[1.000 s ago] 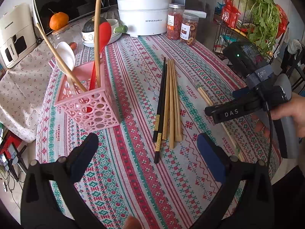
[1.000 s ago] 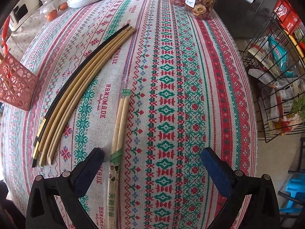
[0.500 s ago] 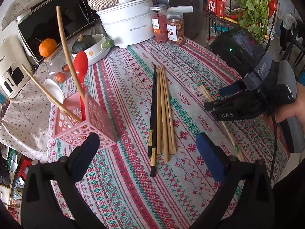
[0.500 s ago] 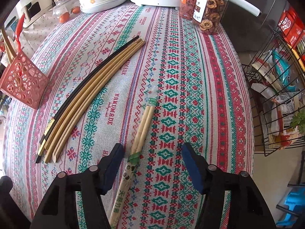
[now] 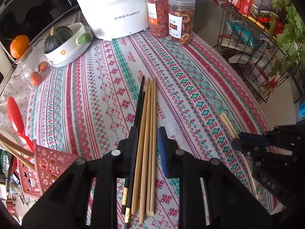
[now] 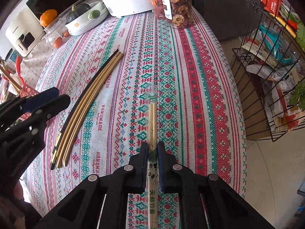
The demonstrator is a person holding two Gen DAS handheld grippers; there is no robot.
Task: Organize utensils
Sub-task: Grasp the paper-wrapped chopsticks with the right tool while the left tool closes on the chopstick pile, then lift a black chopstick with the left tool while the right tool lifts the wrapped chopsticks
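Observation:
Several loose chopsticks (image 5: 148,105), two black and the others wooden, lie flat side by side on the patterned cloth. My left gripper (image 5: 146,145) hangs just above their near halves. Its jaws are closing to a narrow gap and the bundle shows through it, with no pad pressing on it. From the right wrist view the left gripper (image 6: 62,96) stands left of the loose chopsticks (image 6: 91,87). My right gripper (image 6: 152,148) is shut on a paper-wrapped chopstick pair (image 6: 152,118) that points away along the cloth. A pink openwork holder (image 5: 47,168) with a red spoon (image 5: 16,118) stands at the left.
A white cooking pot (image 5: 114,5), two jars of dried fruit (image 5: 181,19) and a white dish with a dark squash (image 5: 64,51) line the far edge. A wire rack (image 5: 257,47) of packets and greens stands off the table's right side. The right gripper (image 5: 236,141) shows low right.
My left gripper swung right from beside the pink holder to over the loose chopsticks and its jaws narrowed. My right gripper closed on the wrapped pair, which now lies straight between its pads.

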